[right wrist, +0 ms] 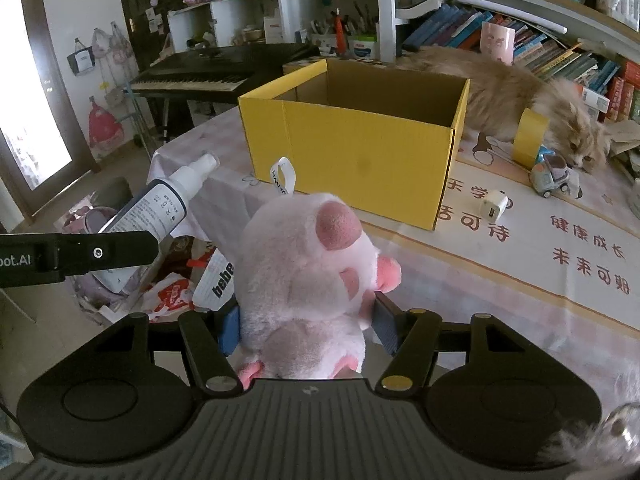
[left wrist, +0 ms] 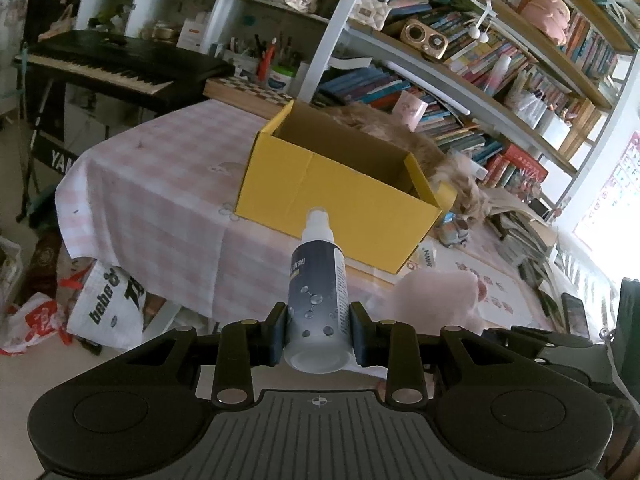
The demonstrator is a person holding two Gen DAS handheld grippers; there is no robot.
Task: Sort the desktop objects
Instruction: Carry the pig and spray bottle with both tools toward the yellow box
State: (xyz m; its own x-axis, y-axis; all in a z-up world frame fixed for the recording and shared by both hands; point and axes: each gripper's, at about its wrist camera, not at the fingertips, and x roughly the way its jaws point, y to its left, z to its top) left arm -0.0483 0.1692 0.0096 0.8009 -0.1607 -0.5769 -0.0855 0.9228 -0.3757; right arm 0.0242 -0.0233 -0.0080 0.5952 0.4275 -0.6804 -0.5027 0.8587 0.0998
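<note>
Both loads are carried — left gripper (left wrist: pixel 318 334) clamped on the bottle (left wrist: pixel 318 296), right gripper (right wrist: pixel 308 326) clamped on the plush (right wrist: pixel 308 276) — next, probably over the box (right wrist: pixel 360 136) and release.

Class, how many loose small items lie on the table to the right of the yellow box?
3: a tape roll by the cat, a toy car beside it, and a white charger nearer the box. More may be hidden.

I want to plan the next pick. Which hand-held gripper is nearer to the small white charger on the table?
Right. The right hand-held gripper, shut on the pink plush toy, faces the white charger ahead to its right. The left hand-held gripper, holding the spray bottle, is farther left.
</note>
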